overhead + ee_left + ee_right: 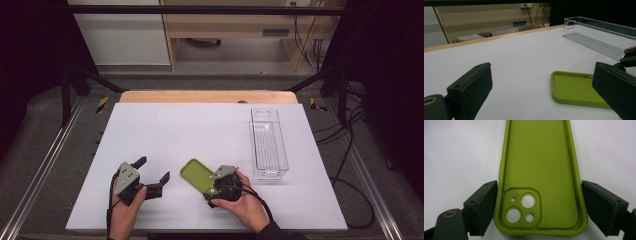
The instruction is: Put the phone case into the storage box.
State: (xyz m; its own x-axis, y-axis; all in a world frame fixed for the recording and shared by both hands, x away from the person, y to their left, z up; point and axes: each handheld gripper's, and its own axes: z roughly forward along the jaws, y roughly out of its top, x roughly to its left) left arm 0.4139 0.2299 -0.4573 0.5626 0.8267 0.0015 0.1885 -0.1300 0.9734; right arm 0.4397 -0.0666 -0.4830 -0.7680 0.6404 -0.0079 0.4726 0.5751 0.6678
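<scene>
Green phone case (540,177), lower centre of the high view, open side up on the table (200,130): light, flexible. Right gripper (539,207) clamps its side walls at the camera-cutout end; left gripper (152,170) unclenched.

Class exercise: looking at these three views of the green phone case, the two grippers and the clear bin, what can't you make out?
- Phone case: near end covered by the right gripper in the high view.
- Clear bin: cut off by the right edge in the left gripper view.
- Left gripper: right pad cut by the frame edge.
</scene>
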